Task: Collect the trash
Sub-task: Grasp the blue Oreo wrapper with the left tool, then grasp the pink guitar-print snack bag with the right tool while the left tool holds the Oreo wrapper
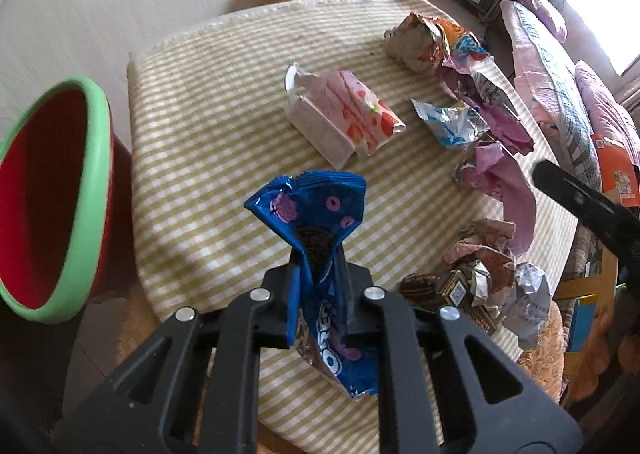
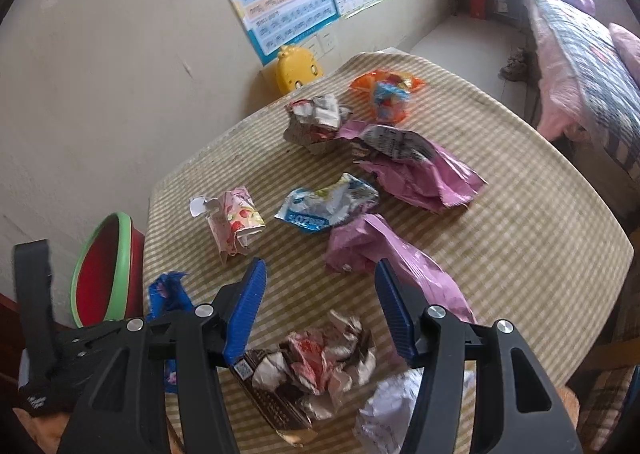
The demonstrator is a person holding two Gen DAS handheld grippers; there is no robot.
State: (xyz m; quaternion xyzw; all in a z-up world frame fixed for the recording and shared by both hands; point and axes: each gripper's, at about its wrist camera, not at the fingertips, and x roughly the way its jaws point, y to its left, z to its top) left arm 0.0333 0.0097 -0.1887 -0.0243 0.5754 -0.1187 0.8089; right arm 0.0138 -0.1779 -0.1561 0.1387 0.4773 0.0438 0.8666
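Between my left jaws (image 1: 318, 294) sits the blue cookie wrapper (image 1: 316, 238), pinched at its narrow middle: the pads are together on the foil, with its torn mouth fanned out above them and its printed tail hanging below toward the striped bench (image 1: 208, 126). To finish this step well, I judge I should keep that clamp firm, lift until the tail clears the cloth, then carry the wrapper left to the red bin with the green rim (image 1: 52, 198), which stands just off the bench edge, and let go only once the foil is over its mouth. The wrapper is light and slippery, so a loose pinch or a quick swing could shake it free.

Under my right jaws (image 2: 320, 310), which stand apart and hold nothing, lies a crumpled brown-and-red wad (image 2: 320, 366). It is below and between the blue pads, not yet touched as far as I can tell, with a white paper ball (image 2: 388, 410) just beside it. I should come straight down so the pads straddle the wad alone.

Farther off on the bench lie a pink wrapper (image 2: 372, 250) near my right pad, a flattened strawberry carton (image 1: 340, 118), a blue-and-silver packet (image 2: 328, 202), a larger purple bag (image 2: 424, 178), a grey crumple (image 2: 316, 122) and an orange packet (image 2: 388, 94) at the far edge.
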